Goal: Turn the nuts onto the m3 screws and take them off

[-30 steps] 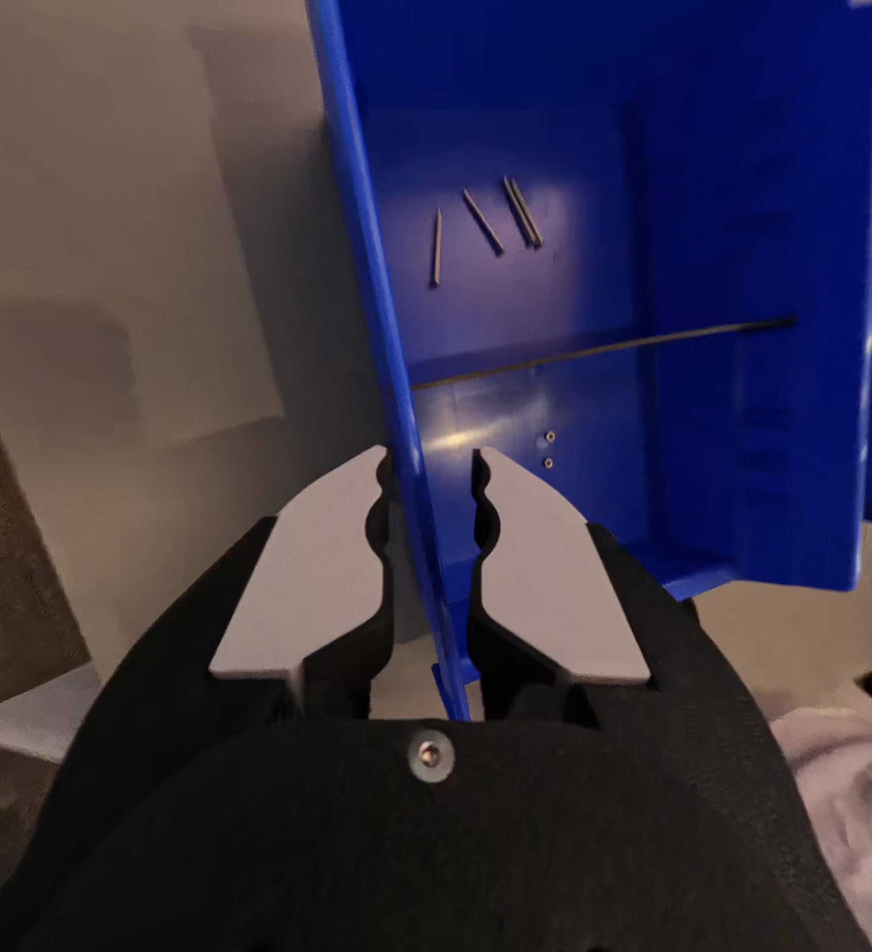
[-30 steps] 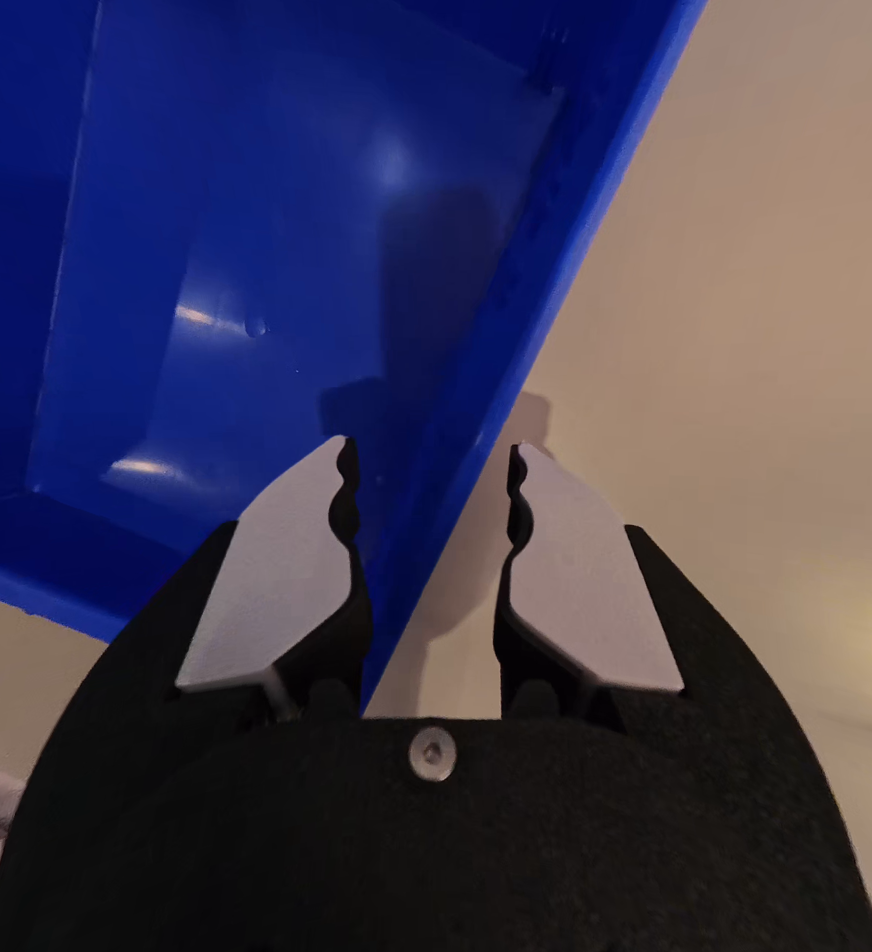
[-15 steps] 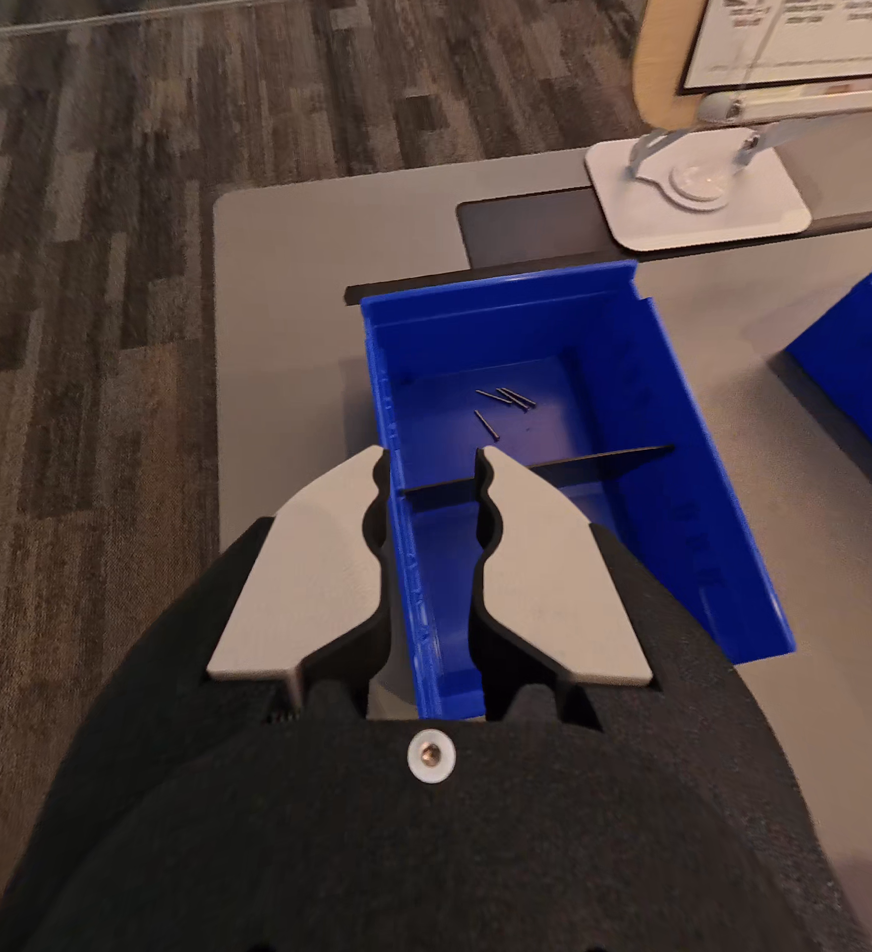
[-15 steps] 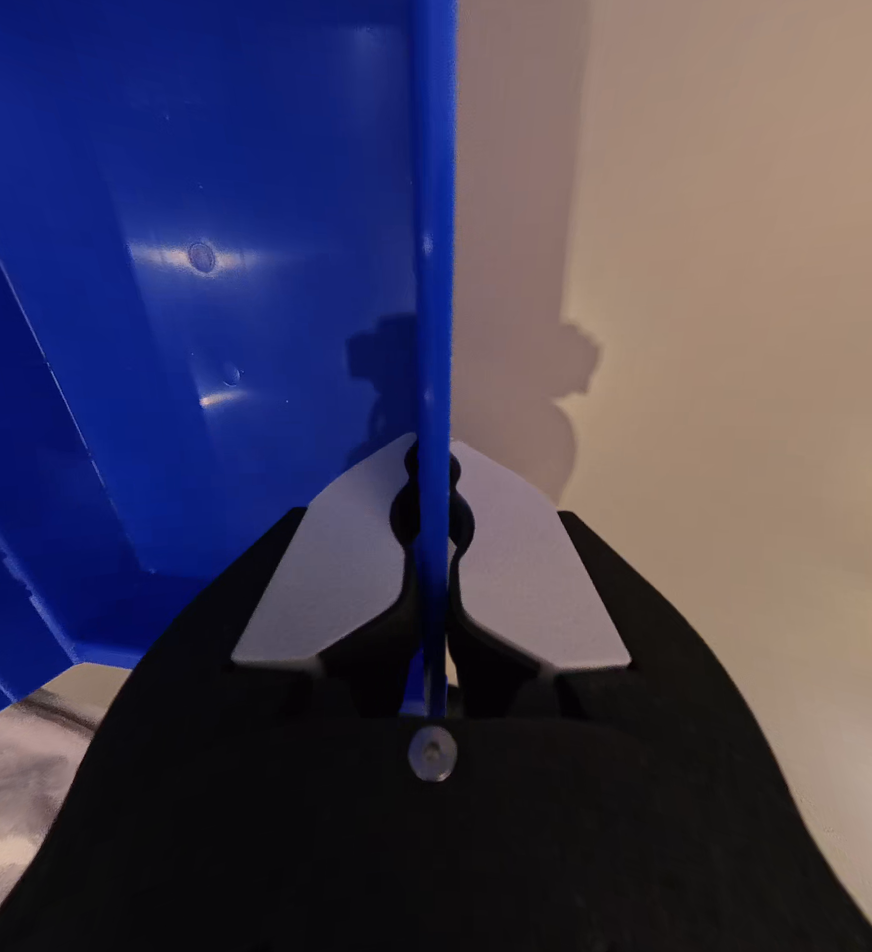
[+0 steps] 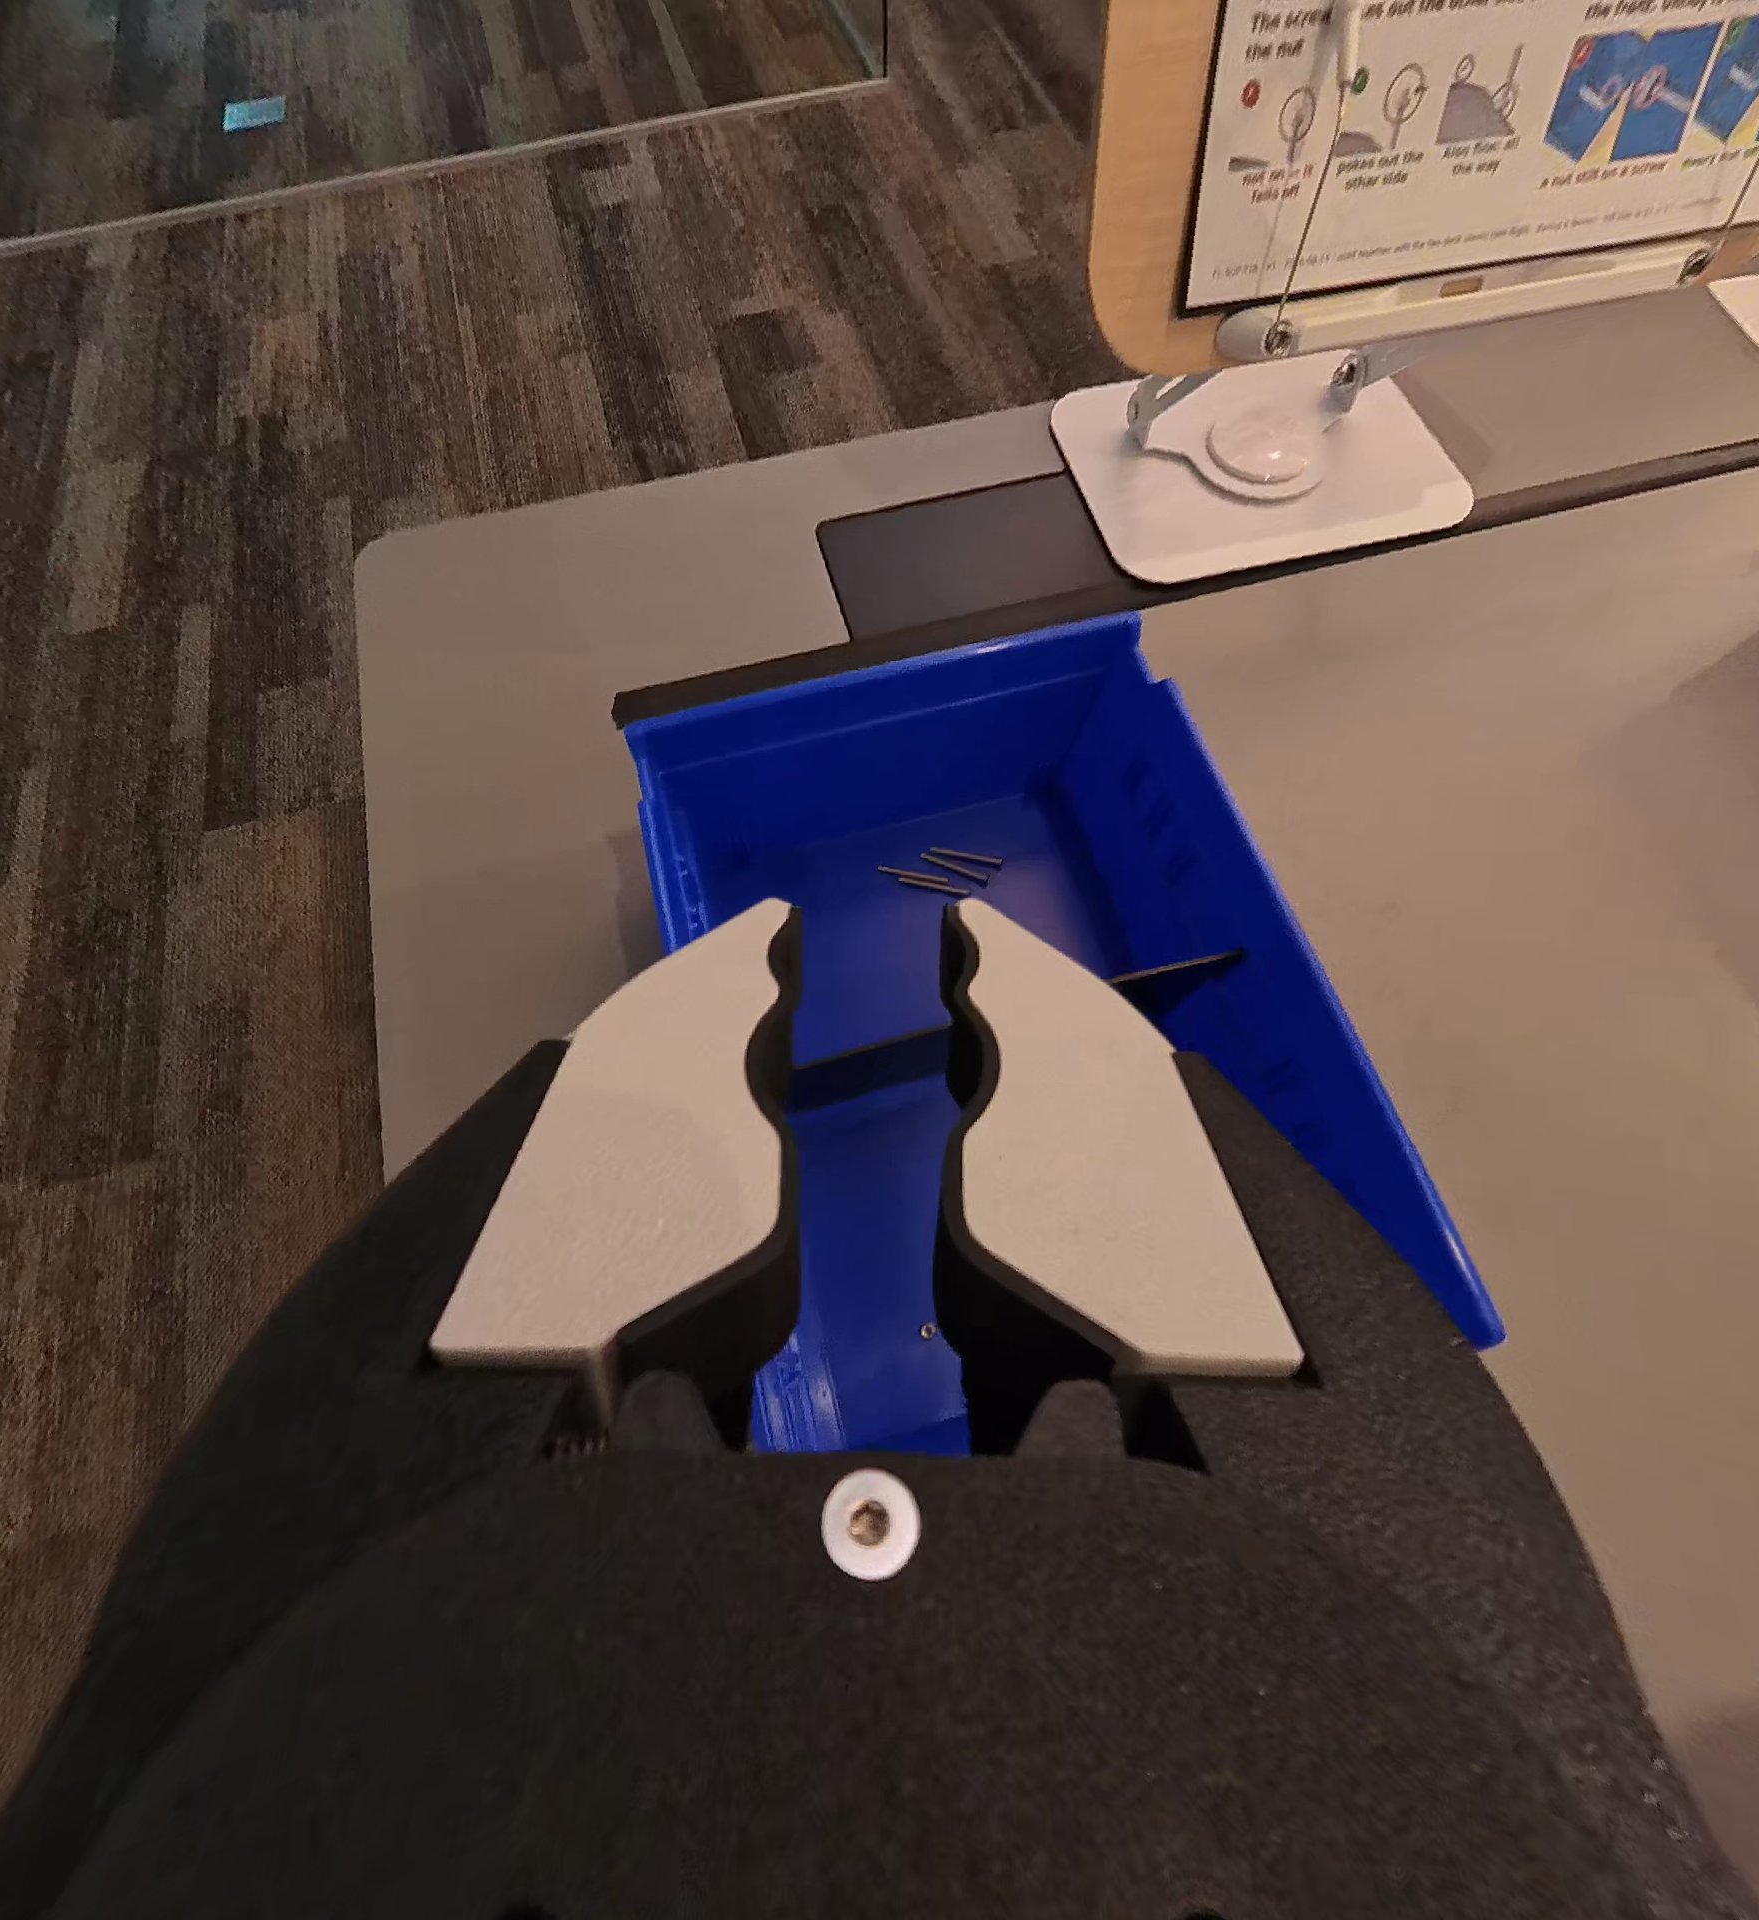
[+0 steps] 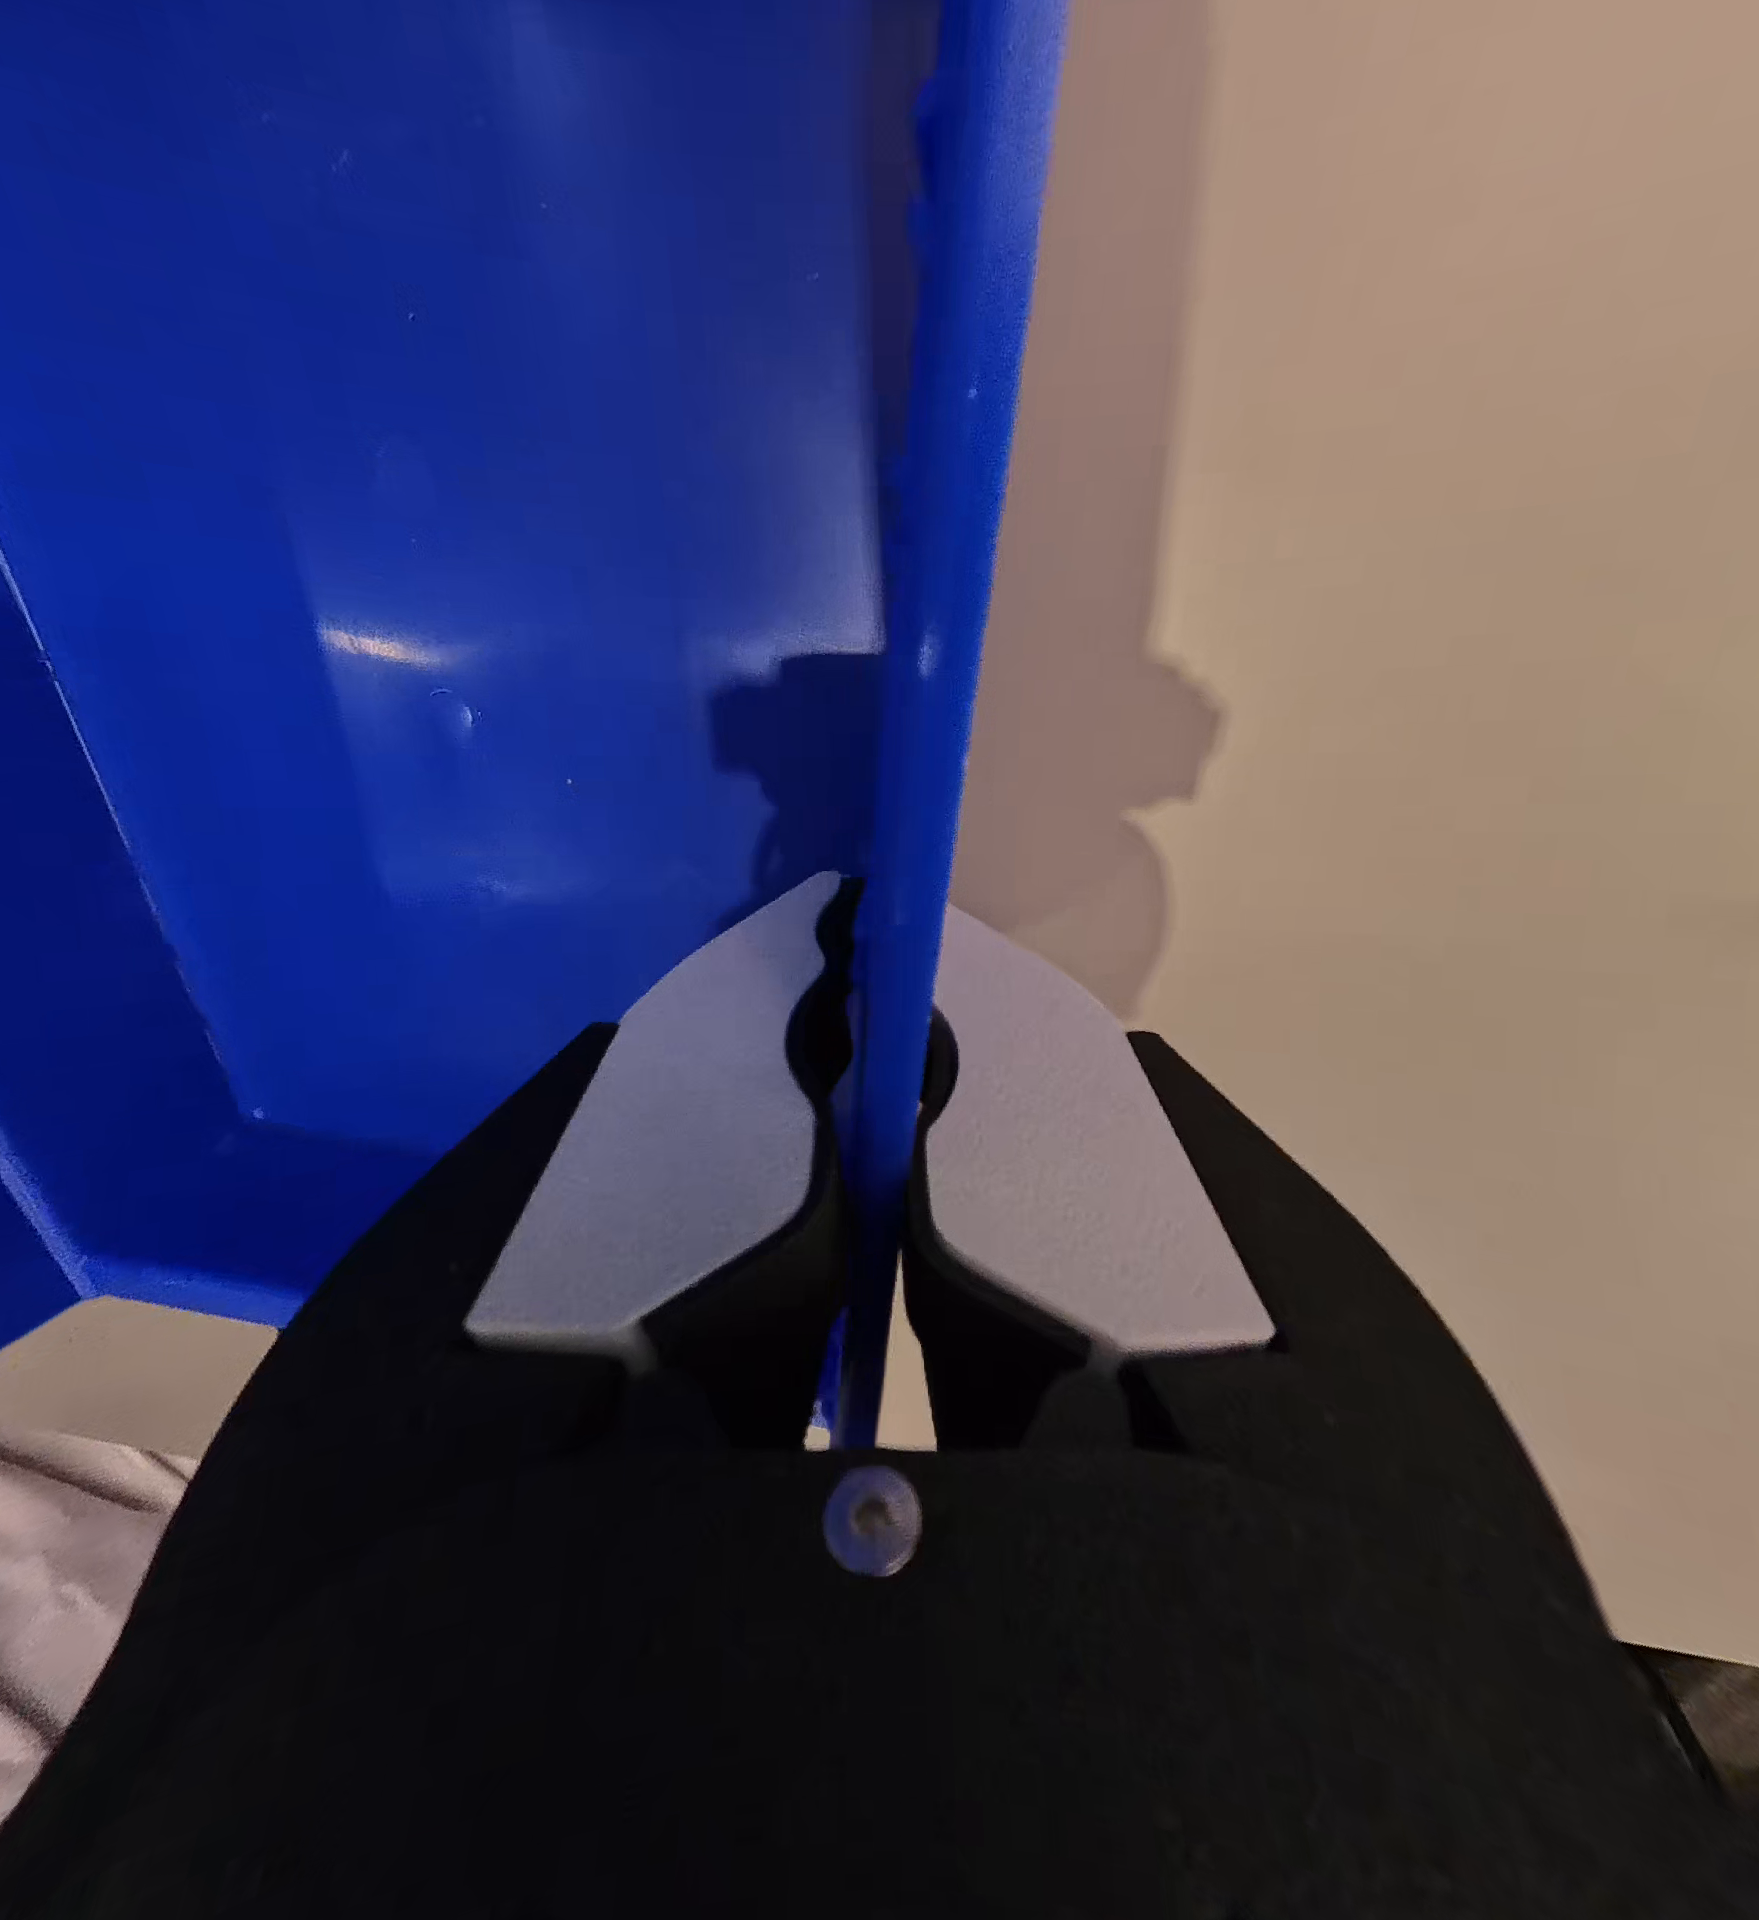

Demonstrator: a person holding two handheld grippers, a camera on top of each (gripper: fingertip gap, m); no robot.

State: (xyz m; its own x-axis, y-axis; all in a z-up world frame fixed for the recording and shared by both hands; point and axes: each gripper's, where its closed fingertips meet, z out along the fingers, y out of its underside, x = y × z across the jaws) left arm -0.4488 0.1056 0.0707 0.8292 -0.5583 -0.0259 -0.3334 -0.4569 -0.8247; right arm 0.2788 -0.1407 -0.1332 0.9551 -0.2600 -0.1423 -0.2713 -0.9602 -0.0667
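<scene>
The work was at a setup step, judging by the layout: no nut had been turned onto a screw yet. In the left wrist view the left gripper (image 5: pixel 870 909) hovered above a blue bin (image 5: pixel 1270 997) on the grey counter (image 5: pixel 1529 831), its jaws apart and empty. A dark divider (image 5: pixel 1171 964) split the bin. The thin m3 screws (image 5: pixel 942 871) lay loose in the far compartment, and one small nut (image 5: pixel 927 1331) sat on the floor of the near compartment, glimpsed between the jaws (other nuts, if any, were hidden).

In the right wrist view the right gripper (image 6: pixel 890 894) had its jaws clamped on the thin wall of a second blue bin (image 6: pixel 439 520), which filled most of that view; its inside looked bare, and whether it rested on anything could not be told.

The next move probably called for the right gripper to set that bin down and let go, and for the left to lower into the far compartment and pinch one screw by its shaft. That would be fiddly, since the screws lay flat and close together.

For room, the first bin stood near the counter's left edge, with carpeted floor (image 5: pixel 127 727) beyond. A white monitor base (image 5: pixel 1259 478) sat behind it, well apart, and open counter stretched to the right.
</scene>
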